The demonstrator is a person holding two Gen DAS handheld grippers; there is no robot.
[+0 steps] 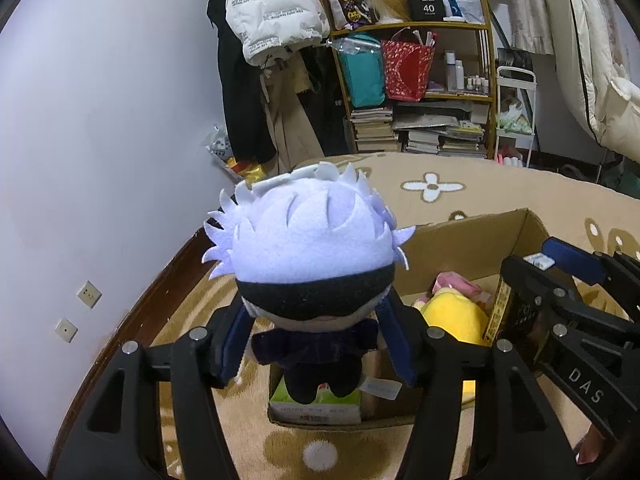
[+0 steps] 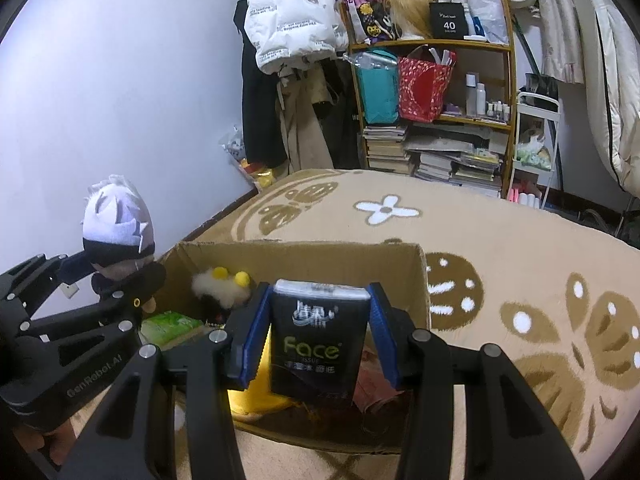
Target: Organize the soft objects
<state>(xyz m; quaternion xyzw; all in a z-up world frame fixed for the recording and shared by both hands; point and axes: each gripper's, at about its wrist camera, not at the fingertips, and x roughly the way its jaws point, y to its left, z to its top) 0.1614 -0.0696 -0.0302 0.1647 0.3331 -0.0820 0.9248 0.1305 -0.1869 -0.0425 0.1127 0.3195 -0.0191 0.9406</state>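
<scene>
Hovering over the cardboard box (image 2: 416, 276) on the patterned rug (image 2: 520, 240), both grippers carry something. The left gripper (image 1: 316, 340) has its jaws partway open around a plush doll (image 1: 308, 256) with spiky pale hair and a black band across the eyes; the blue pads sit against the doll's dark body on either side, so it hangs upright above the near left corner of the box. The right gripper (image 2: 316, 340) has its jaws about half open, clamped on a black tissue pack (image 2: 318, 340) printed with "Face", held upright over the middle of the box. Down inside the box I can see a yellow plush (image 1: 452, 316), something pink (image 1: 460, 284) behind it, a fluffy white toy (image 2: 218, 290) with yellow knobs in the far left corner, and a green pack (image 2: 172, 326) against the left wall. Behind it all, a shelf (image 2: 432, 44) stuffed with bags, bottles and stacked books, and a white puffer jacket (image 2: 292, 12) hanging by the wall.
</scene>
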